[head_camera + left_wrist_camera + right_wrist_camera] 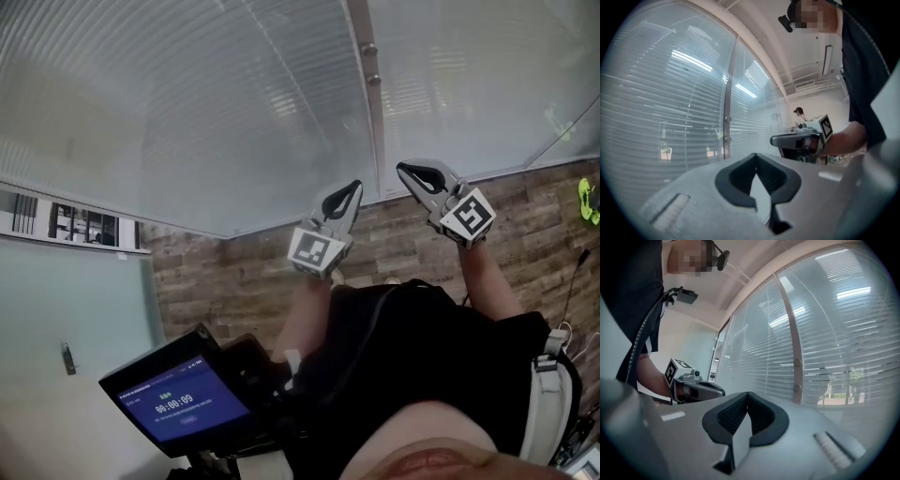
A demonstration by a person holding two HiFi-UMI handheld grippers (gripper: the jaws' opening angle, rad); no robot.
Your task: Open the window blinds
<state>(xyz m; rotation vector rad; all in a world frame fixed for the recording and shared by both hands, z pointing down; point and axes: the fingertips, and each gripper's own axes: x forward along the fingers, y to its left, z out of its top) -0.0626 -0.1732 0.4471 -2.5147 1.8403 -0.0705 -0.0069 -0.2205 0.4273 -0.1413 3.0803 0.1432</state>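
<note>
**Item:** white horizontal-slat window blinds [187,112]. They hung lowered across the glazed wall directly ahead of both grippers, and the slats looked not yet turned.

**Step, as judged:** approach, before any contact.

**Next move:** it likely called for finding a cord or wand. None could be made out for certain; one may have hung near the slim vertical metal post with round studs [372,75].

**Left gripper** [349,192]: jaws were closed together, with nothing between them, and touched nothing.

**Right gripper** [412,173]: likewise closed and empty, held clear of the blinds.
</note>
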